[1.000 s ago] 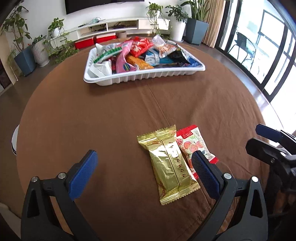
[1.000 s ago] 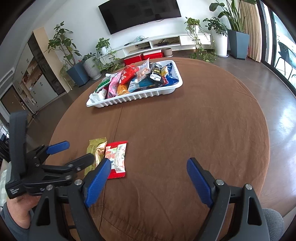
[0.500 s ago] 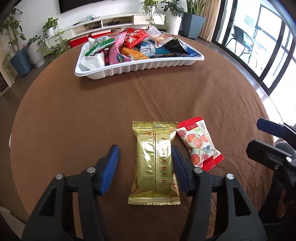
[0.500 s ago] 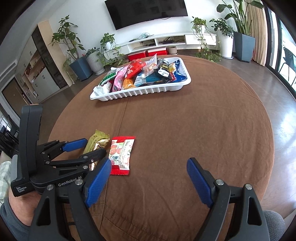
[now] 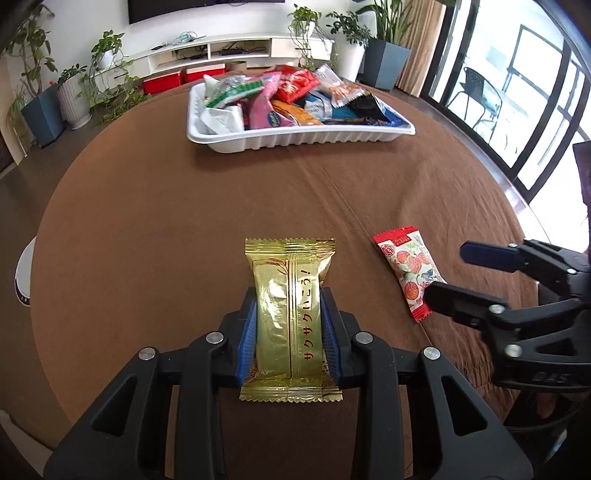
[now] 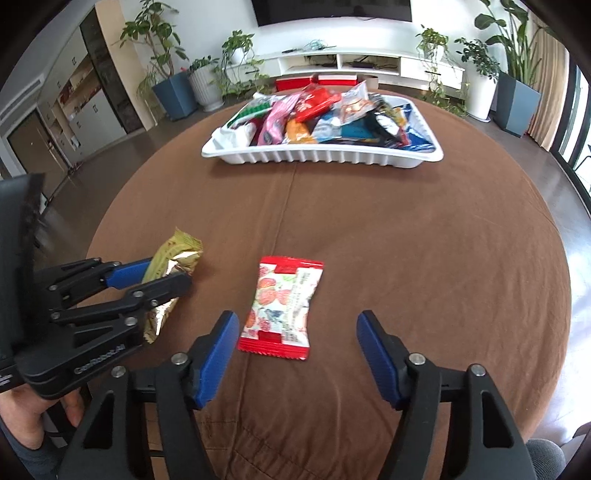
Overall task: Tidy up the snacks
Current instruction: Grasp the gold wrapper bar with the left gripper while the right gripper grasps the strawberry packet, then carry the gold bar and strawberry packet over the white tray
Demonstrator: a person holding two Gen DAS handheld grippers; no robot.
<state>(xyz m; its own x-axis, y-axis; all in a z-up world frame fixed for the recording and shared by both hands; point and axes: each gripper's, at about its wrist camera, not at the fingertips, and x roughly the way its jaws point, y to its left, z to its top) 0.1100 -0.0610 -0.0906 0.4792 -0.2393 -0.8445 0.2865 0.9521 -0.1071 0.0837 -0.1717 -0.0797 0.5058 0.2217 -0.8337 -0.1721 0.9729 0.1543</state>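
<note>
Gold-wrapped snack (image 5: 290, 314) now clamped between left gripper (image 5: 290, 339) pads near the tabletop's (image 5: 147, 229) front edge, jaws just closed; ready for lifting. Right gripper (image 6: 297, 354) narrowing, apart astride the strawberry packet (image 6: 282, 306), white tray (image 6: 321, 155) far-side.

Setting: home living room. Landmark: round table with brown cloth (image 6: 406, 229). Beyond its far edge, a low white media console (image 6: 354, 64) under a wall-mounted TV (image 6: 332, 9). Potted plants (image 6: 166, 74) flank the console. Right of table: floor-to-ceiling windows (image 5: 535, 103), curtain (image 5: 421, 33).
</note>
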